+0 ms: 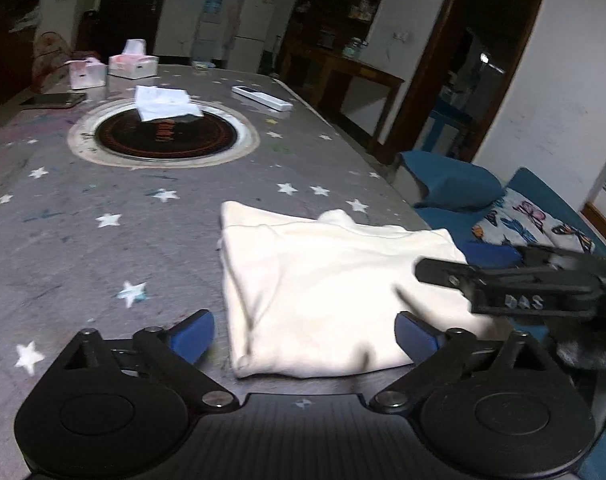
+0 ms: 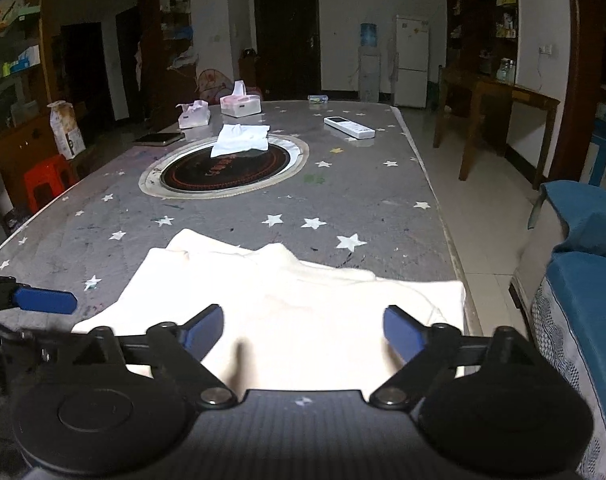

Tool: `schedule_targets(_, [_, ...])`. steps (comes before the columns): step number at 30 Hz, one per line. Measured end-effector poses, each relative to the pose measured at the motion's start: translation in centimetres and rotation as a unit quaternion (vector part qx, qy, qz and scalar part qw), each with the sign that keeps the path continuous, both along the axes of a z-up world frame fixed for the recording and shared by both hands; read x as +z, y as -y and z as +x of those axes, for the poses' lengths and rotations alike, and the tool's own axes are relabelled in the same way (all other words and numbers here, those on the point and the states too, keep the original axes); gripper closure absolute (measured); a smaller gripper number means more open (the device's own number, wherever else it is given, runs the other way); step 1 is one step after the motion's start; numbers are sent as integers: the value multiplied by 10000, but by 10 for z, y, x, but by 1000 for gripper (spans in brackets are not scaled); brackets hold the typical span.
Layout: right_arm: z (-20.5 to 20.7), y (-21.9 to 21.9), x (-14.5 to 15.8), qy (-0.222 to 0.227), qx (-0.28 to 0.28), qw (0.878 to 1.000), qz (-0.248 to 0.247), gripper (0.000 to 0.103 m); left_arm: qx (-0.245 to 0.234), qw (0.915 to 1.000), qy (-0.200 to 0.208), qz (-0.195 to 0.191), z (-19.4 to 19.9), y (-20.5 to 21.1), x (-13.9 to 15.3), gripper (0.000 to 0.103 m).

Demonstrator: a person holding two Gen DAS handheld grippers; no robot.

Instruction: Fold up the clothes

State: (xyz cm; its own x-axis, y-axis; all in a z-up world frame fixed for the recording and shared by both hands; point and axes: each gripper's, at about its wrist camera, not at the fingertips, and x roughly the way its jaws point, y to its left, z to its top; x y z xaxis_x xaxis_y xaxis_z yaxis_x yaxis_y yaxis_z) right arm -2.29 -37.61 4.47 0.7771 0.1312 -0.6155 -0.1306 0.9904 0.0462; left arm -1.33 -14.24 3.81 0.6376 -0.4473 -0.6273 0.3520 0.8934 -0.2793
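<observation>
1. Hovering low over the near end of the table, the left gripper had its blue-padded fingers spread wide, with nothing held between them.
2. At about 12 o'clock from that gripper lay the folded cream garment, flat on the star-patterned tabletop close to the table's near right corner; its left edge sat between the spread fingers.
3. At roughly 2 o'clock in the left wrist view, the right gripper reached in over the garment's right side, seen side-on.
4. In the right wrist view, the right gripper was likewise opened wide and empty, poised above the near part of the cream garment.
5. At 9 o'clock there, one blue finger of the left gripper showed just beside the garment's left edge.
6. Farther up the table, at 11 o'clock, a round dark inset plate carried a white cloth on its far rim.
7. At 1 o'clock lay a white remote, well apart from the garment.
</observation>
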Motion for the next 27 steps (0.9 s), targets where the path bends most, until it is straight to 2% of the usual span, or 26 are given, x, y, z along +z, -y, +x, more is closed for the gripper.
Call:
schedule_targets(5, [-22,-3,-3,156,-203,9996,107,0,284,9996,47,65,-7,-13,1,0])
schedule_targets(11, [-47,-10,-7,224,-310,9992,71,0,546,9985,-27,26,-14,-26,-2,0])
schedule_targets(27, [-82,-28,-20,101,-495,9987,70,0,606,9964,159,569,-45,-26,2,0])
